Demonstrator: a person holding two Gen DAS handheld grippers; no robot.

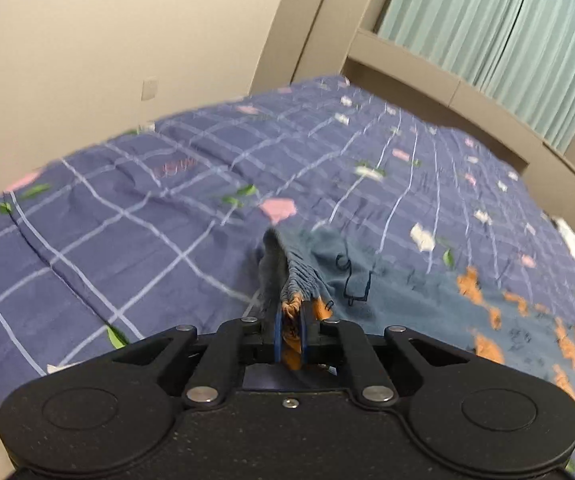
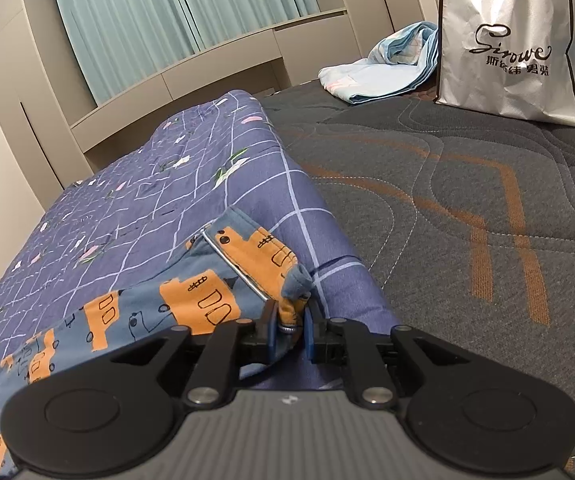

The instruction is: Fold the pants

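Observation:
The pants (image 1: pixel 427 300) are blue-grey with orange vehicle prints and lie on a purple checked quilt (image 1: pixel 147 220). My left gripper (image 1: pixel 291 316) is shut on the gathered elastic waistband, which bunches up just ahead of the fingers. In the right wrist view the pants (image 2: pixel 135 312) stretch to the left, and my right gripper (image 2: pixel 291 322) is shut on a hemmed leg end with an orange print. The cloth between the two grips lies low over the quilt.
The quilt's edge (image 2: pixel 327 216) ends at a dark grey quilted mattress (image 2: pixel 467 200). A silver shopping bag (image 2: pixel 515 40) and a light blue folded cloth (image 2: pixel 387 68) stand at the far side. Beige wall panels and green curtains (image 1: pixel 499 40) lie behind the bed.

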